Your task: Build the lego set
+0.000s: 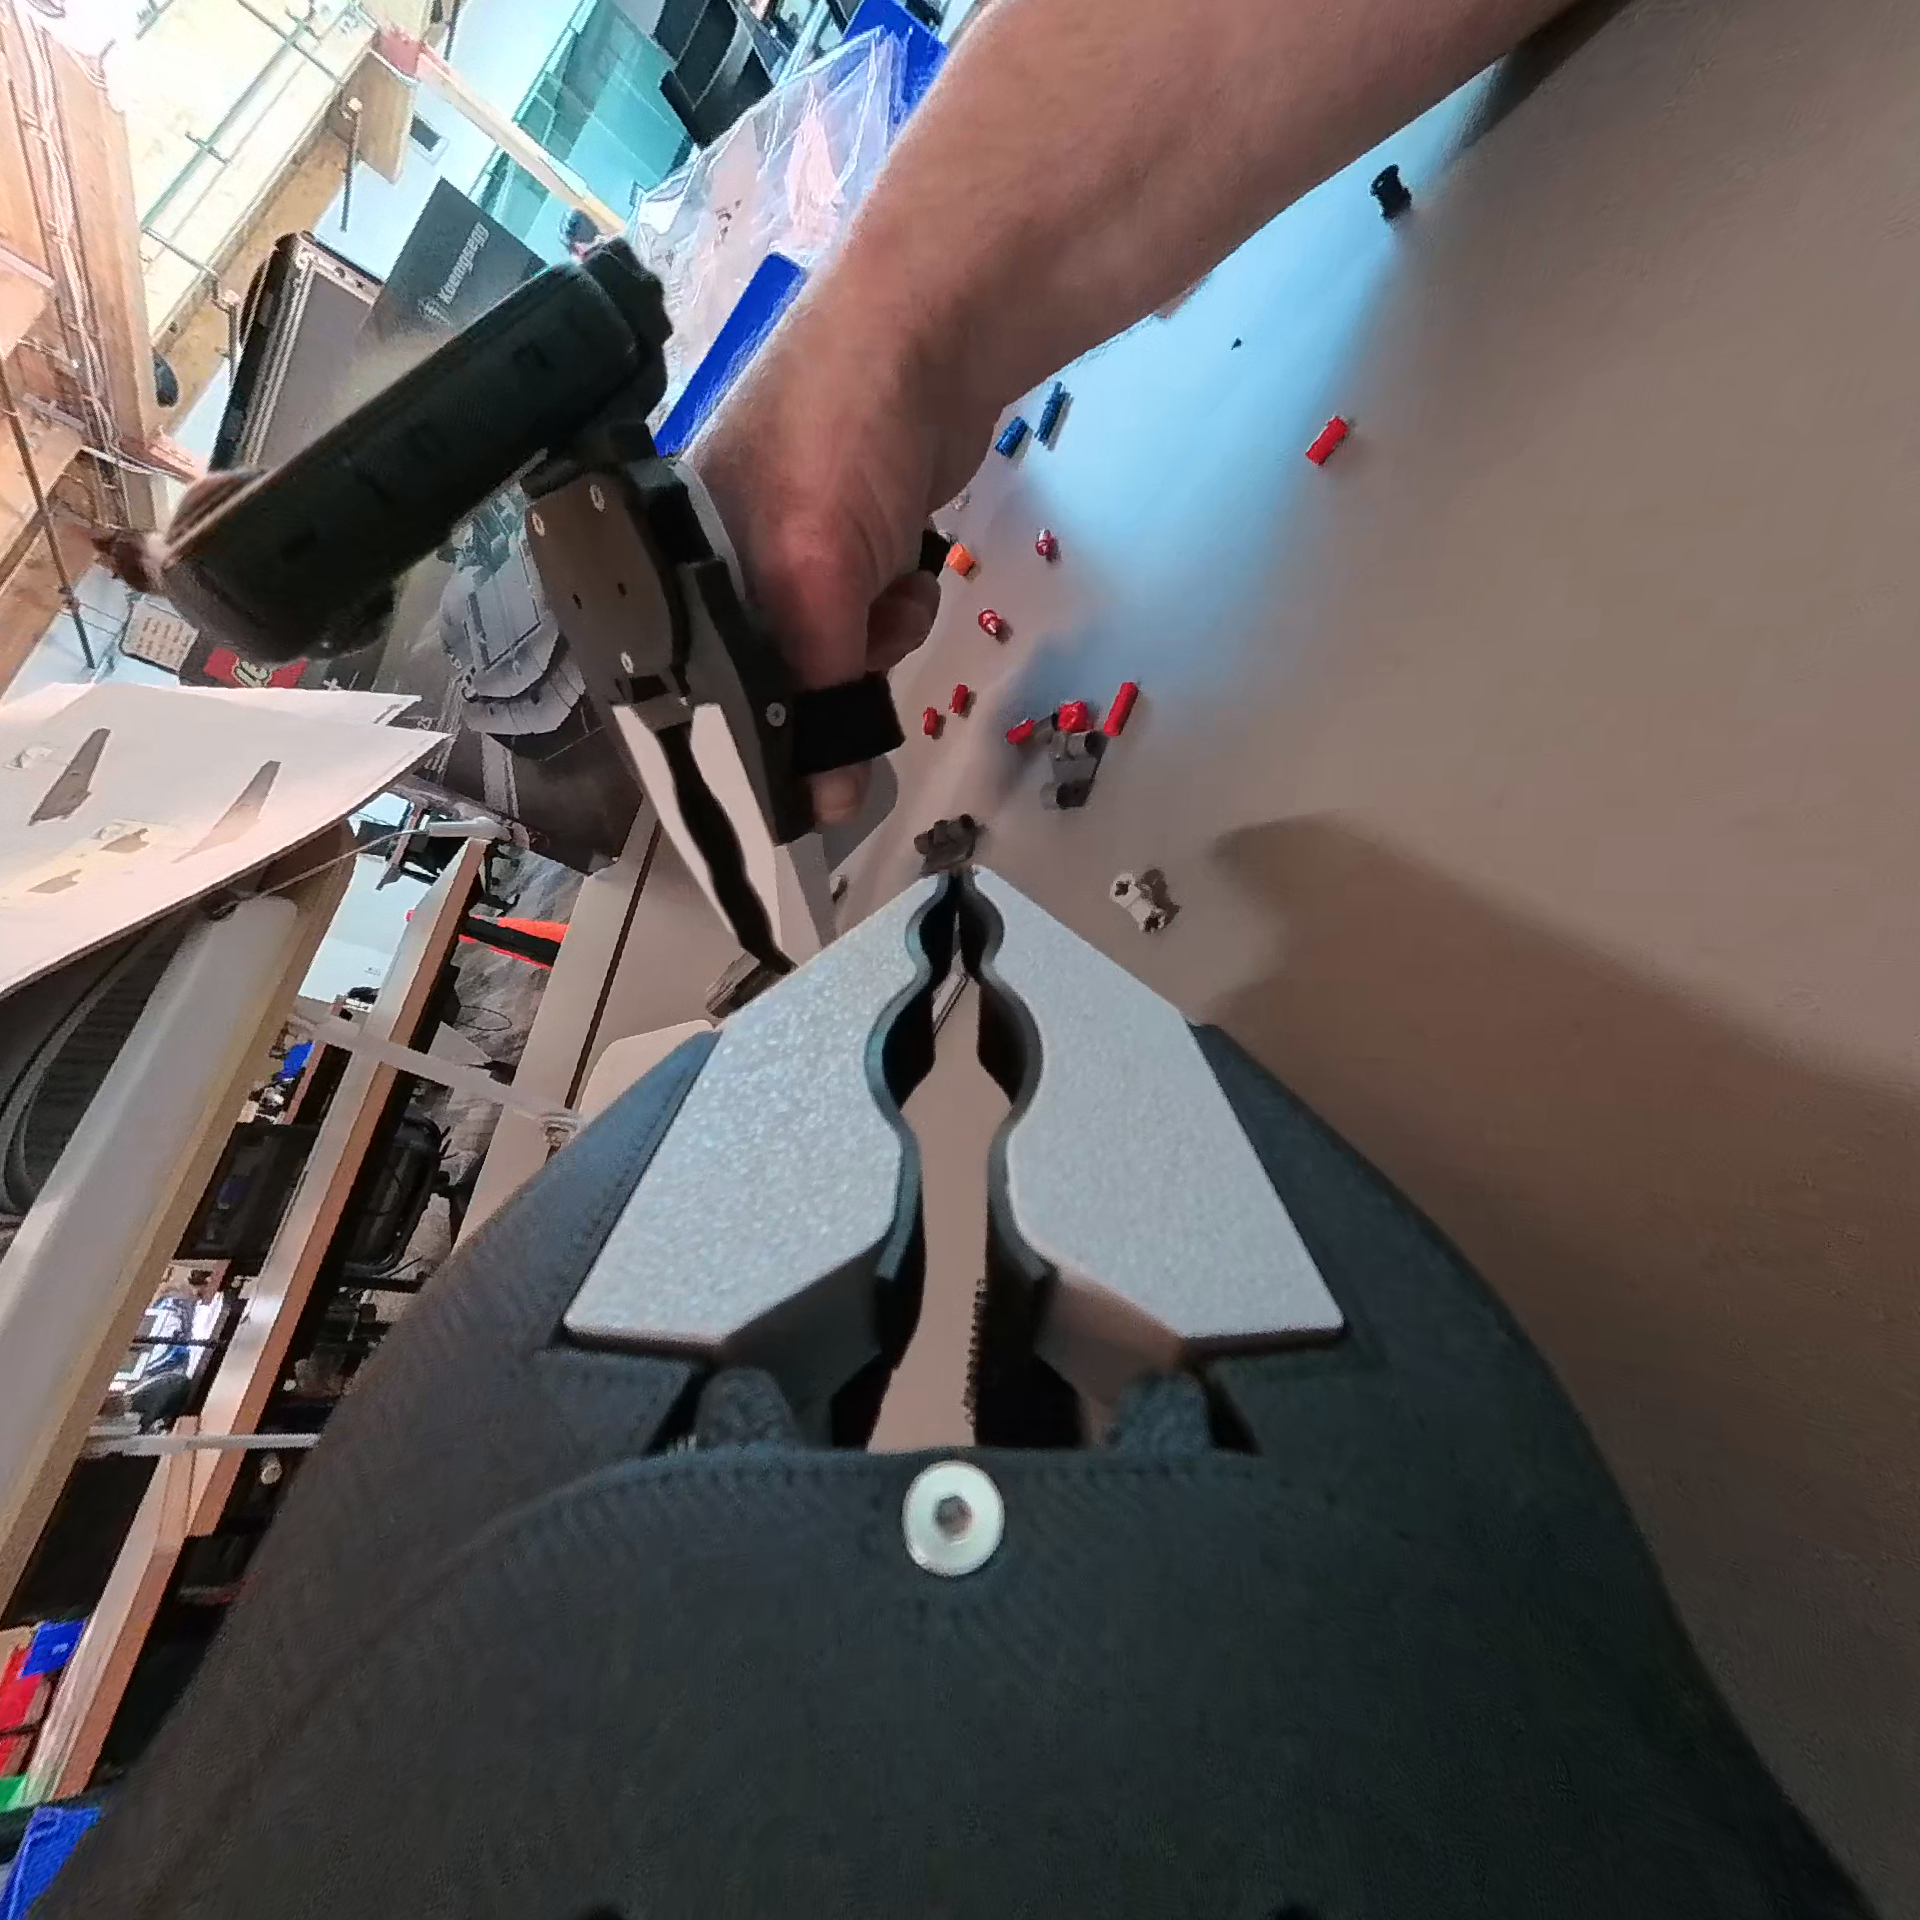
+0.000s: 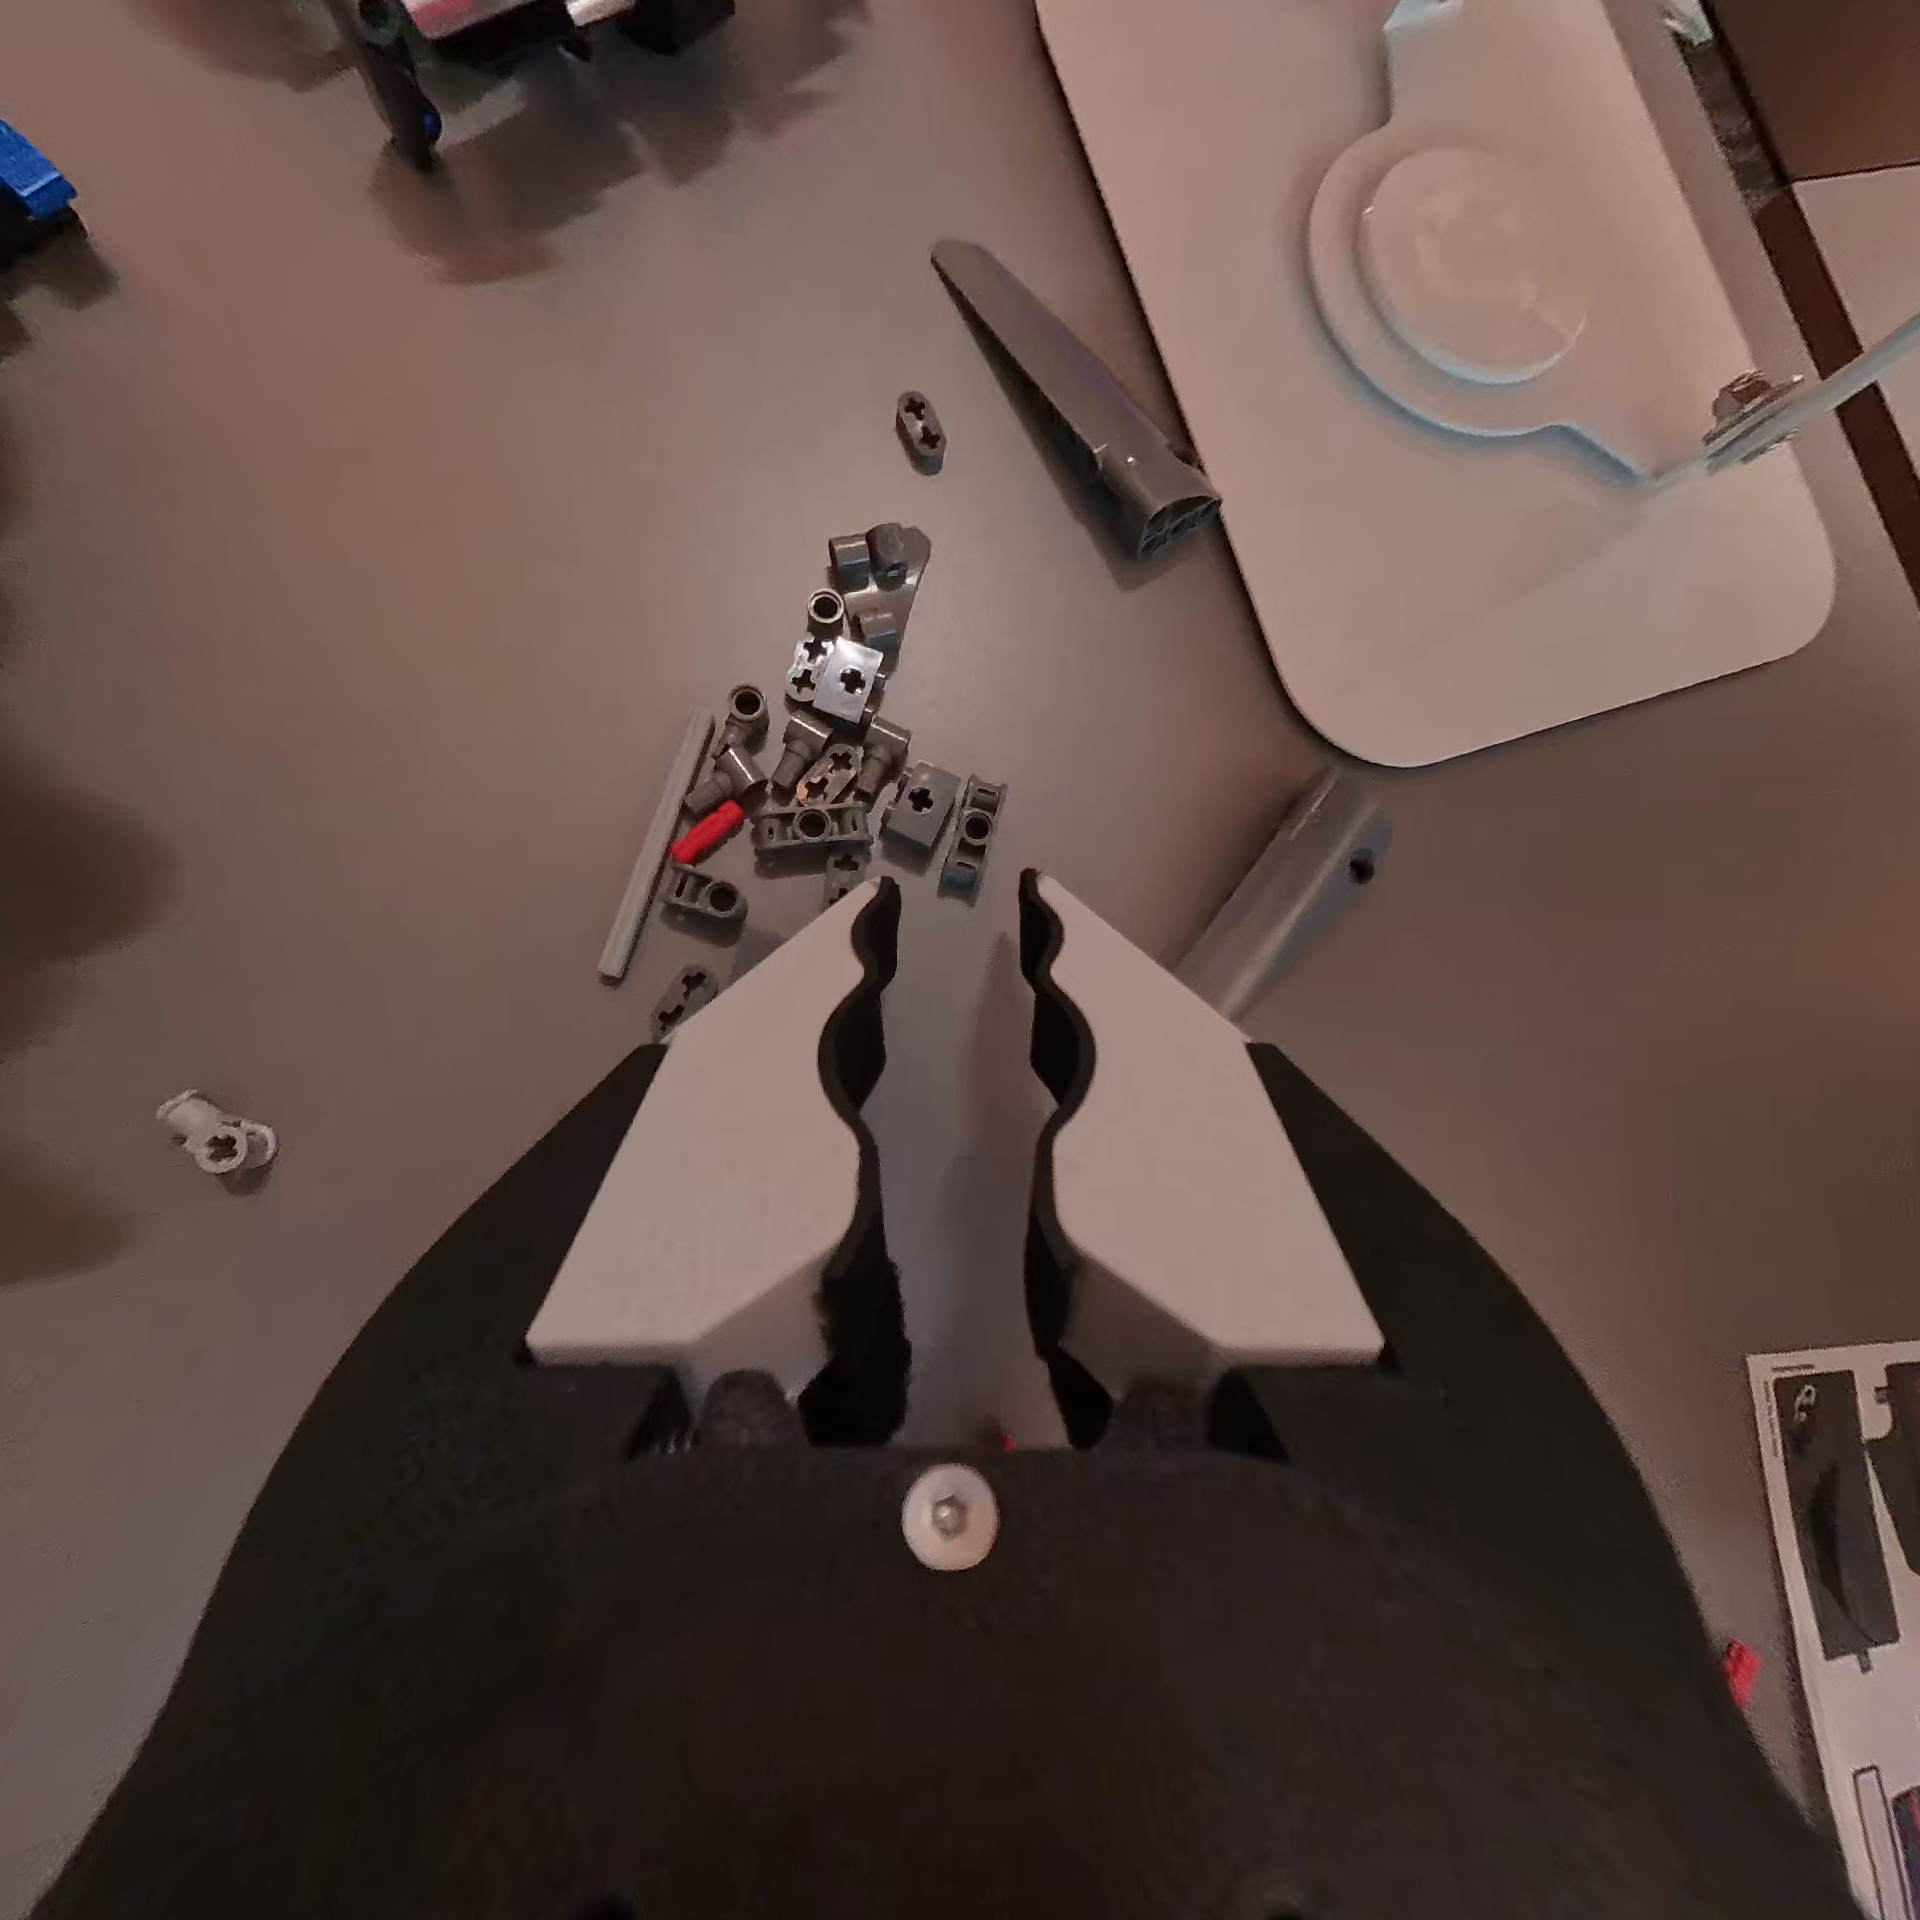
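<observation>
My left gripper (image 1: 951, 883) is shut, rolled on its side beside the table (image 1: 1558, 727). Its tips pinch a small dark grey piece (image 1: 945, 840). A light grey connector (image 1: 1143, 899) lies on the table just past it. My right gripper (image 2: 956, 883) is open and empty, with its tips low over the table (image 2: 312, 623) at the near edge of a pile of small dark grey pieces (image 2: 821, 758). A grey connector (image 2: 974, 836) lies just ahead of the gap. A red pin (image 2: 707, 831) and a light grey axle (image 2: 655, 852) lie in the pile. The right gripper (image 1: 774, 951) and the hand holding it also show in the left wrist view.
A long dark grey blade piece (image 2: 1070, 395) lies beside a white board (image 2: 1507, 623) carrying a clear plastic part. A metal bracket (image 2: 1288, 883) is at the right. A light grey piece (image 2: 218, 1143) lies at the left. An instruction sheet (image 2: 1839, 1558) is at the lower right. Red and blue pins (image 1: 1070, 717) are scattered. Tip to tip, the grippers are about 15 cm apart. To reach the red pin (image 2: 707, 831) in a straight line is about 4 cm for my right fingers, about 11 cm for my left.
</observation>
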Demonstrator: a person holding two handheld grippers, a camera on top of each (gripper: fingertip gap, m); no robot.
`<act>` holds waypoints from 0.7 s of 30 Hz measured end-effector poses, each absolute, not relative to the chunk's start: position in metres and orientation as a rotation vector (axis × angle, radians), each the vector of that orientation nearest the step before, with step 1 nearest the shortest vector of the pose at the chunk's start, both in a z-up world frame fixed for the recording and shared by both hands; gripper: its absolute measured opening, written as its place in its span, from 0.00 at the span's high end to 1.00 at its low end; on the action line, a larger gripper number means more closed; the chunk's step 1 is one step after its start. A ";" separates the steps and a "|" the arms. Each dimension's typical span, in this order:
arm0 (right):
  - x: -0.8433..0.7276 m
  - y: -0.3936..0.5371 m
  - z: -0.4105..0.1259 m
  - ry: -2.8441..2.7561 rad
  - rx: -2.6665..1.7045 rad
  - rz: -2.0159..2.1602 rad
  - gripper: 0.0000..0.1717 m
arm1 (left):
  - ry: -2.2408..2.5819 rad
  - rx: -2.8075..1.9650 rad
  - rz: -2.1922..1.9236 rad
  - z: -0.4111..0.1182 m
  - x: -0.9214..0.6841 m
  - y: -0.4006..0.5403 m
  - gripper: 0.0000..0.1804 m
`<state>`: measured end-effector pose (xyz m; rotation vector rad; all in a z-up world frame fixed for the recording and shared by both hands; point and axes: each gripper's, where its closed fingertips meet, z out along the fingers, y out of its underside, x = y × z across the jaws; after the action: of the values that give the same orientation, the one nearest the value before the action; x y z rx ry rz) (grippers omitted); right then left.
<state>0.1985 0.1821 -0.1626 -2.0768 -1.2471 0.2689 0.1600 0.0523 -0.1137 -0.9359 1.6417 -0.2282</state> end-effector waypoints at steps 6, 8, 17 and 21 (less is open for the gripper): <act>0.199 0.186 -0.166 -1.217 -2.101 0.264 0.88 | 1.643 -0.935 -0.229 -0.113 0.159 0.052 1.00; 0.199 0.190 -0.165 -1.192 -2.101 0.265 0.90 | 1.644 -0.931 -0.228 -0.113 0.160 0.051 1.00; 0.196 0.194 -0.173 -1.169 -2.139 0.272 0.96 | 1.630 -0.920 -0.208 -0.108 0.159 0.053 1.00; 0.199 0.196 -0.170 -1.163 -2.134 0.258 0.97 | 1.621 -0.917 -0.198 -0.107 0.159 0.055 1.00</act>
<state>0.1987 0.1956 -0.1699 -2.1335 -1.1625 0.2582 0.1590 0.0549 -0.1065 -0.9166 1.6215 -0.1982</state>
